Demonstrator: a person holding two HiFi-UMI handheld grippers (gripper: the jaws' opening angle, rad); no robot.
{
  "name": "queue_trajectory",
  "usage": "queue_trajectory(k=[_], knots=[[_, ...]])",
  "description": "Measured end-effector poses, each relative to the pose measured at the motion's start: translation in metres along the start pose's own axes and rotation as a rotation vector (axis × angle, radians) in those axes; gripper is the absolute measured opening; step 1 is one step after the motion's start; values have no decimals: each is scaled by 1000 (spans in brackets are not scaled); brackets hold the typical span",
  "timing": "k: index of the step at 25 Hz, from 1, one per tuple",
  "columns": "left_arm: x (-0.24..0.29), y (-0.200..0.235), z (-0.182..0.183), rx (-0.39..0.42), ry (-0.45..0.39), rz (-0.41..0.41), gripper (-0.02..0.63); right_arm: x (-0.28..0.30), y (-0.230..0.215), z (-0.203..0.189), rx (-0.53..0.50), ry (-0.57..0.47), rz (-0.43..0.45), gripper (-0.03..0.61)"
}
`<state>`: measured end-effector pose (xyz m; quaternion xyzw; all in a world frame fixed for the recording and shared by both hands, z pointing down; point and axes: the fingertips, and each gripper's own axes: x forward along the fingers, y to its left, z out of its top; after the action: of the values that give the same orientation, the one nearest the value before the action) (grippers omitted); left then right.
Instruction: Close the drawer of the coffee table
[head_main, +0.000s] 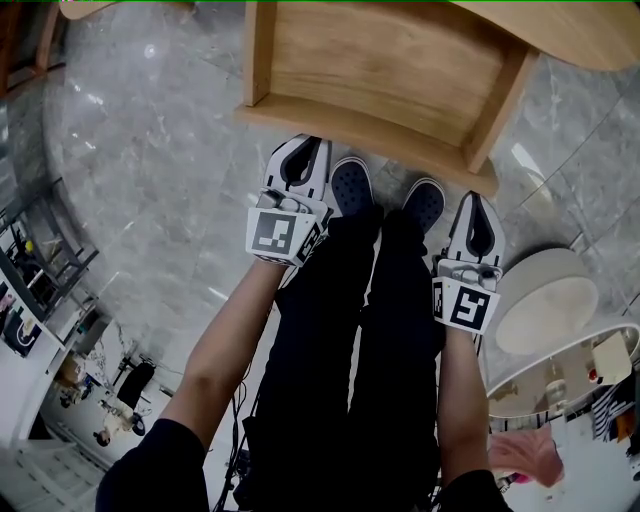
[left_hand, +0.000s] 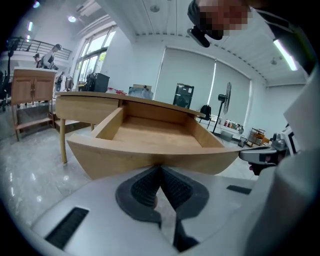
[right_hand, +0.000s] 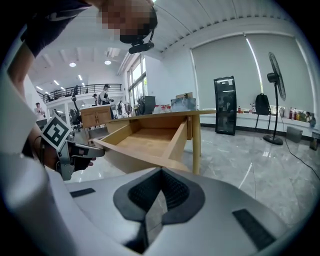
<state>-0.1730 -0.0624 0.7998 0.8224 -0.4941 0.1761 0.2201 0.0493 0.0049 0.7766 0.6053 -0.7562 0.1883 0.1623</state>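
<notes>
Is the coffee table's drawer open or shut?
Open: the drawer stands pulled out from the coffee table, its empty wooden inside exposed.

Drawer (head_main: 380, 70) sticks out of the bench (head_main: 570, 30) toward the person, over the floor (head_main: 150, 150). Left tool (head_main: 300, 148) sits right up at the left part of the drawer's front, can't tell if it's touching. Right tool (head_main: 478, 203) is just below the front's right corner. The two shoes (head_main: 351, 186) stand between the tools, toes near the drawer front. A round piece of furniture (head_main: 545, 300) is off to the right of the right tool.
</notes>
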Motion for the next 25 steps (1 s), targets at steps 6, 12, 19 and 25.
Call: queue_trajectory(k=[6, 12, 19, 25], knots=[[0, -4, 13, 16, -19, -17, 26, 2, -7, 14, -17, -25, -20, 28], [2, -4, 23, 29, -26, 4, 26, 3, -6, 27, -55, -28, -15, 28], [7, 2, 36, 45, -41, 19, 26, 9, -5, 37, -64, -39, -6, 28], [10, 3, 44, 59, -48, 5, 26, 13, -7, 44, -79, -41, -7, 28]])
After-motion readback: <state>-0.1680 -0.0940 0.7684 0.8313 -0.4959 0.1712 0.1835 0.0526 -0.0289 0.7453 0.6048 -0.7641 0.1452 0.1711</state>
